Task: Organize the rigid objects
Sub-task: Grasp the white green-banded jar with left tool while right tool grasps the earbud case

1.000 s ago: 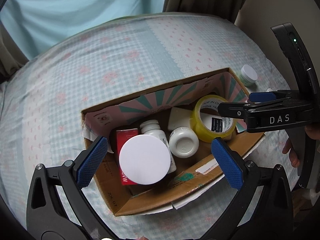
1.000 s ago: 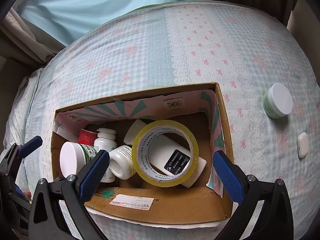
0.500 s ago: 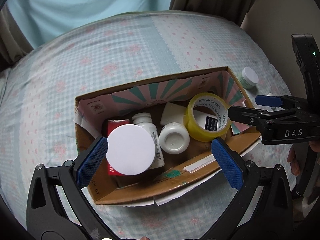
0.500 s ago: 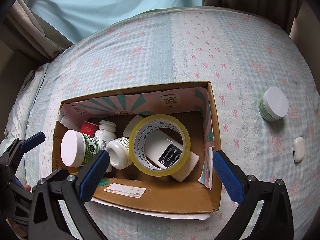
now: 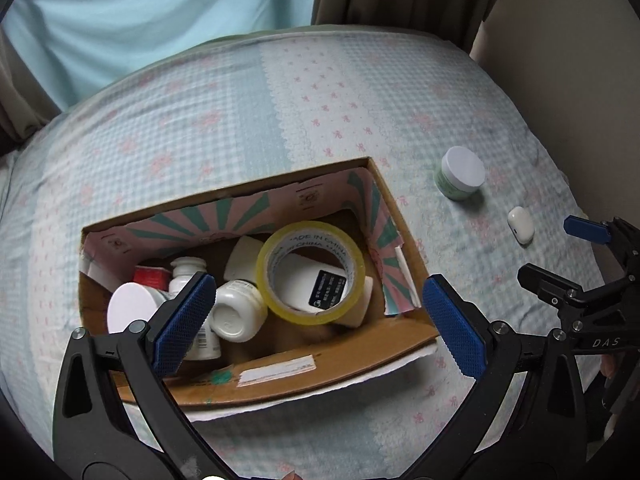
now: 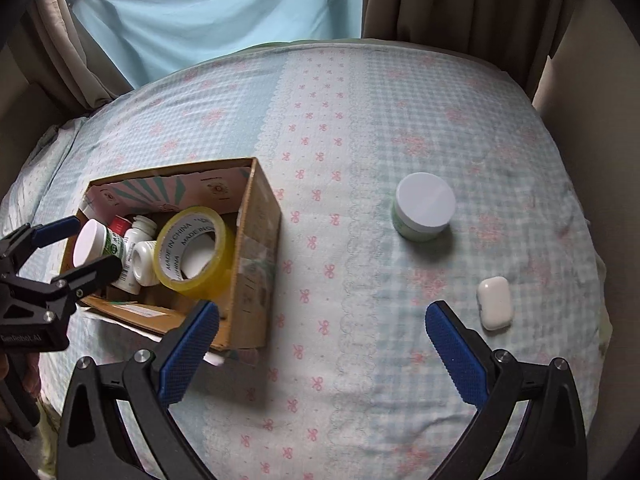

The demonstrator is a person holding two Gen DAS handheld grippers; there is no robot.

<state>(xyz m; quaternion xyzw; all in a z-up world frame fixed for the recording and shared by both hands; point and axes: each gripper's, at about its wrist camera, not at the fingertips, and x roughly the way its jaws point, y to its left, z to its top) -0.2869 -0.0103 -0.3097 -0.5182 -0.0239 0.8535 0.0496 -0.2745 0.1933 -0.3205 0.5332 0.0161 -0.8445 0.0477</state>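
Since the earlier frame, you swung the right tool (image 6: 320, 344) away from the cardboard box (image 6: 256, 264) and out over the bedspread (image 6: 352, 120), so that its view took in the two items not yet stowed. You also drew the left tool (image 5: 312, 312) back slightly; the box sat lower and more to the left in its view. Both tools were released, jaws spread wide, and neither carried anything.

The box rested on the bed and already held the yellow tape roll (image 5: 310, 272), a white bottle lying on its side (image 5: 238, 314), a white-lidded tub (image 6: 90, 240) and a red carton (image 5: 152, 278). Outside it, the green jar with a white lid (image 6: 424, 206) stood upright on the bedspread, well apart from the box. The white earbud case (image 6: 495, 308) lay flat nearer to you, just beside the right tool's outer finger.

The change indicated that the right tool was being positioned for the next pickup. The earbud case was the closer candidate. Its low, smooth, rounded shell on soft fabric would likely require a low, centred approach to avoid slipping.
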